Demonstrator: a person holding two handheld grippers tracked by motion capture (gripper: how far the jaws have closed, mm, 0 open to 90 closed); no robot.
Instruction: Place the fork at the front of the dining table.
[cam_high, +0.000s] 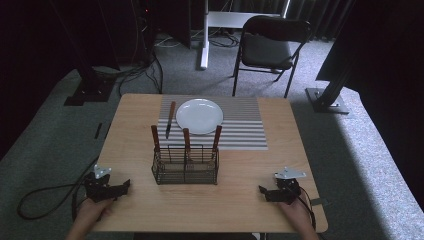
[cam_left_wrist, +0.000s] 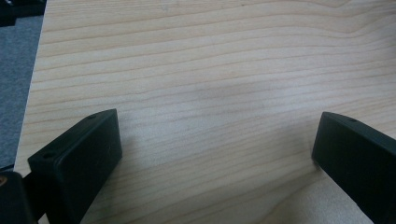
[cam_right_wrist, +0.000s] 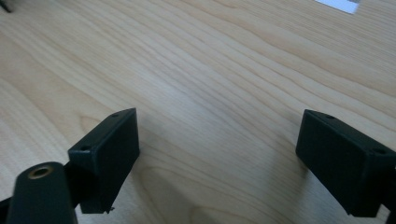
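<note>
Here, both grippers rest low at the table's near edge, jaws spread wide and empty. Left gripper, right gripper. The wire basket with three upright wooden-handled utensils stands between them, farther in, slightly nearer the left.

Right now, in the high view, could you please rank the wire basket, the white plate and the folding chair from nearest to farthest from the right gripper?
1. Wire basket: mid-table, left of the right gripper, holding three brown-handled utensils.
2. White plate: farther back, on the striped mat.
3. Folding chair: on the floor past the table's far edge.
</note>
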